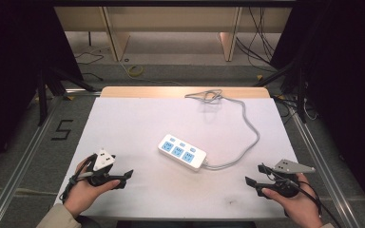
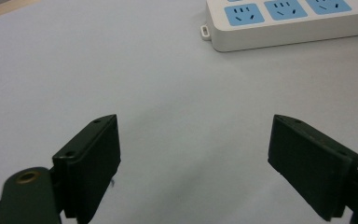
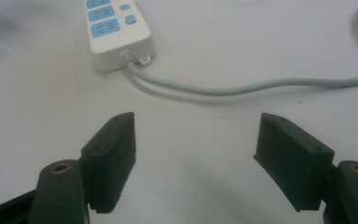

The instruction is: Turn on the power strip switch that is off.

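In the high view, a white power strip [image 1: 182, 151] with three blue socket faces is lying at an angle near the middle of the frame on the white table [image 1: 138, 118], and its grey cable [image 1: 252, 137] is running from its lower right end out to the right, then curving up to a loose tangle at the top centre of the tabletop. The left gripper [image 1: 126, 178] is sitting in the lower left of the frame in the person's left hand [image 1: 83, 190], its jaws pointing right toward the strip and well apart from it, with nothing between them. The right gripper [image 1: 250, 183] is sitting in the lower right, held by the right hand [image 1: 297, 202], its jaws pointing left and likewise standing clear of the strip and cable. In the left gripper view, the two black jaws are rising from the bottom corners, spread wide over bare table [image 2: 168, 93], while the power strip [image 2: 284, 23] is showing at the upper right of the frame, well beyond the tips. In the right gripper view, the jaws are again gaping wide with only table [image 3: 196, 154] between them; the power strip [image 3: 114, 32] is lying at the upper left, and its cable [image 3: 242, 86] is sweeping across the middle of the frame toward the right edge, beyond the jaw tips and not touching them.
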